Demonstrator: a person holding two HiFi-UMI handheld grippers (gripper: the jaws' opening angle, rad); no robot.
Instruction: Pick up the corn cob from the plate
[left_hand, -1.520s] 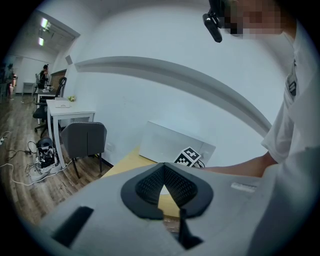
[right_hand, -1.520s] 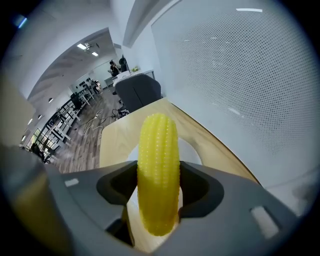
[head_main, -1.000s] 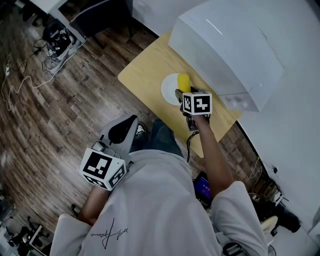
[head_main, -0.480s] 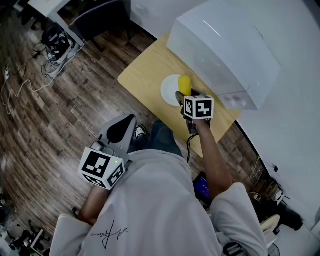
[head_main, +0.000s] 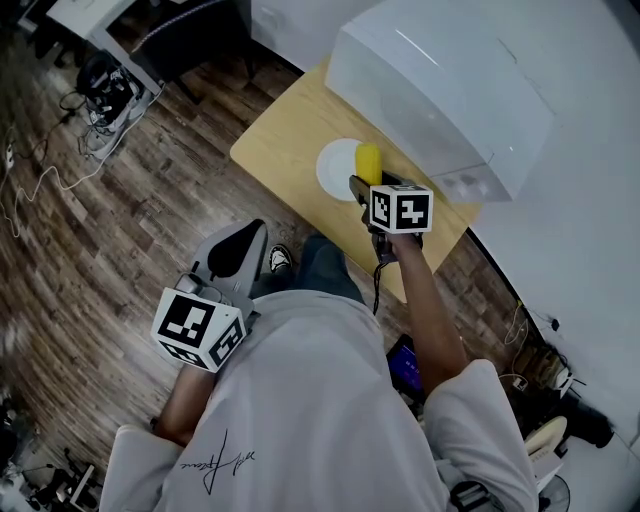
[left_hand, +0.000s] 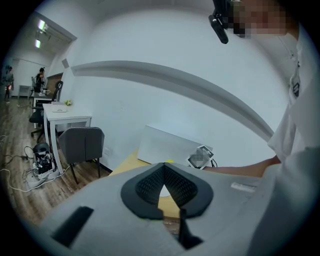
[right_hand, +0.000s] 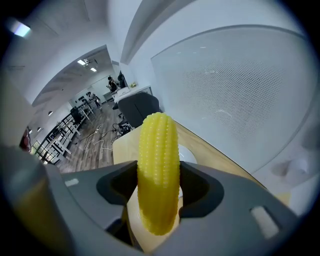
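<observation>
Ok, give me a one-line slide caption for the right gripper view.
Right gripper shut on the yellow corn cob, with the white plate and wooden table behind it.

The corn cob (right_hand: 157, 150) sits in the right gripper (right_hand: 159, 189), over the plate (head_main: 333, 172) on the table (head_main: 278, 150).

Large white housing (head_main: 440, 90) fills counter's (head_main: 275, 150) far right side, just beside plate (head_main: 335, 168): no passage there. Right gripper (head_main: 362, 183), jaws on corn cob (head_main: 368, 160), blocks plate's near right edge. Counter left of plate bare, open to approach. Chair (left_hand: 85, 145) far left, well apart.
</observation>
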